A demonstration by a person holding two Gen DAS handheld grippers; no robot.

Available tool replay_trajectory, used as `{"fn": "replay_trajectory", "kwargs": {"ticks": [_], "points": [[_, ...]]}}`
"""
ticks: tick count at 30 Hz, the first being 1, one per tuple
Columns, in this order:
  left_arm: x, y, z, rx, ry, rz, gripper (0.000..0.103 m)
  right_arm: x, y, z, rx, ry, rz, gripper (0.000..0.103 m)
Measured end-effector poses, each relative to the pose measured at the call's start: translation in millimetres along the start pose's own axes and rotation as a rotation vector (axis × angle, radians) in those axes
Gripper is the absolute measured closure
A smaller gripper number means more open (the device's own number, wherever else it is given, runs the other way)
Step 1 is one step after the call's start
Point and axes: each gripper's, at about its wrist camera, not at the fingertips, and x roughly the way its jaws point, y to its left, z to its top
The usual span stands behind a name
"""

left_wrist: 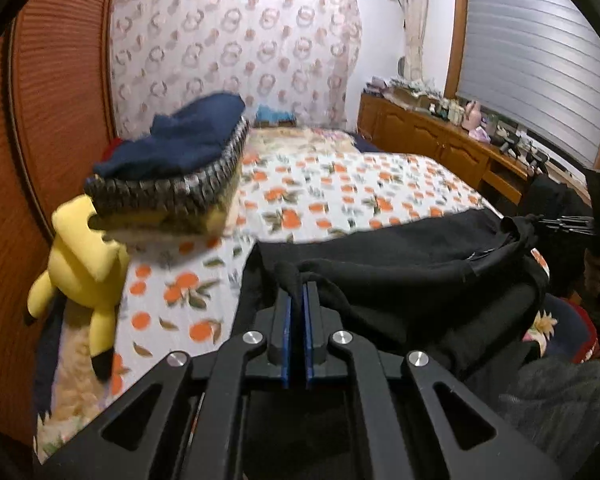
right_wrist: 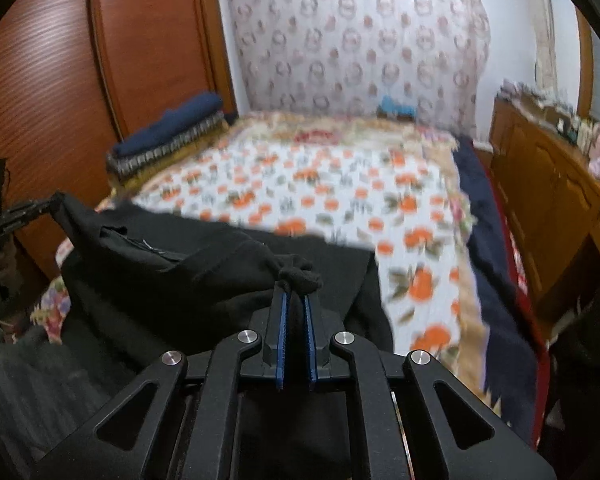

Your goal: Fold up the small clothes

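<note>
A black garment (left_wrist: 400, 256) hangs stretched between my two grippers over the near end of the bed; it also shows in the right wrist view (right_wrist: 204, 260). My left gripper (left_wrist: 299, 286) is shut on a bunched corner of it. My right gripper (right_wrist: 296, 294) is shut on the other bunched corner. The right gripper shows at the right edge of the left wrist view (left_wrist: 556, 222), the left gripper at the left edge of the right wrist view (right_wrist: 40, 204).
The bed has an orange-print sheet (left_wrist: 340, 184). A stack of folded clothes, navy on top (left_wrist: 180, 160), sits at the bed's left side (right_wrist: 168, 140). A yellow plush toy (left_wrist: 84, 264) lies by the wooden wardrobe (left_wrist: 52, 120). A wooden sideboard (left_wrist: 440, 136) runs along the right.
</note>
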Motion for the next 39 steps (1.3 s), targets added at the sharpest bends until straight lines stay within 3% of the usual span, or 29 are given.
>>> {"fn": "replay_trajectory", "kwargs": {"ticks": [4, 7, 9, 13, 20, 26, 33, 39], "points": [[5, 1, -7, 0.0, 0.041, 0.011, 0.094, 9, 2, -12, -0.023, 0.045, -0.023, 0.093], [3, 4, -7, -0.006, 0.031, 0.038, 0.077, 5, 4, -10, -0.043, 0.039, -0.032, 0.086], [2, 6, -5, -0.008, 0.023, 0.041, 0.058, 1, 4, -6, -0.048, 0.022, -0.051, 0.083], [6, 14, -1, -0.016, 0.021, 0.047, 0.047, -4, 1, 2, -0.059, -0.002, -0.097, 0.065], [38, 34, 16, -0.037, 0.057, 0.062, 0.046, 13, -10, 20, -0.063, -0.02, -0.114, 0.049], [72, 43, 29, -0.044, 0.096, 0.061, 0.046, 54, -20, 36, -0.044, 0.009, -0.093, 0.045], [112, 37, 32, -0.013, 0.172, 0.051, 0.046, 103, -28, 36, -0.042, 0.101, -0.1, 0.042], [131, 39, 26, -0.016, 0.223, 0.052, 0.046, 114, -42, 31, -0.006, 0.134, -0.108, 0.037]]}}
